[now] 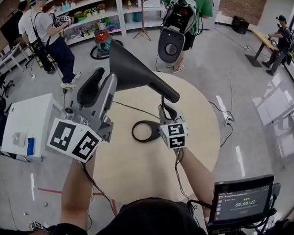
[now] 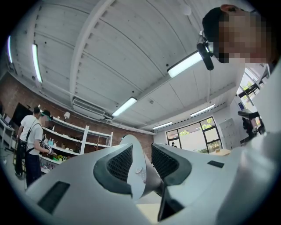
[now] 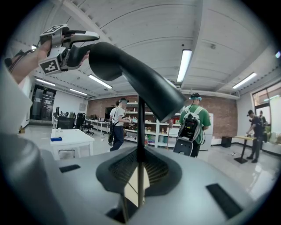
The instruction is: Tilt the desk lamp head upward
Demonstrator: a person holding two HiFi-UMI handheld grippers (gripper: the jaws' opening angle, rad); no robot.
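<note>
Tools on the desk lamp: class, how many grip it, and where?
2. The left tool clamps the wide rim of the lamp head; the right tool clamps the thin stem below it.

The lamp head (image 1: 134,69) is matte black outside and white inside. Its thin stem (image 3: 140,132) and ring base (image 1: 155,131) are black. The left hand-held gripper (image 1: 100,87) and right hand-held gripper (image 1: 165,111) are pale grey, with black ribbed pads (image 2: 119,163) and black-and-white square-marker cubes (image 1: 75,140). The bench (image 1: 133,173) is pale beige.

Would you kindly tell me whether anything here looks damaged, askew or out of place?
Nothing stands out. The lamp shade sits between the left gripper's jaws, and the thin stem stands upright between the right gripper's jaws, above the round table. Nothing looks spilled or broken.
</note>
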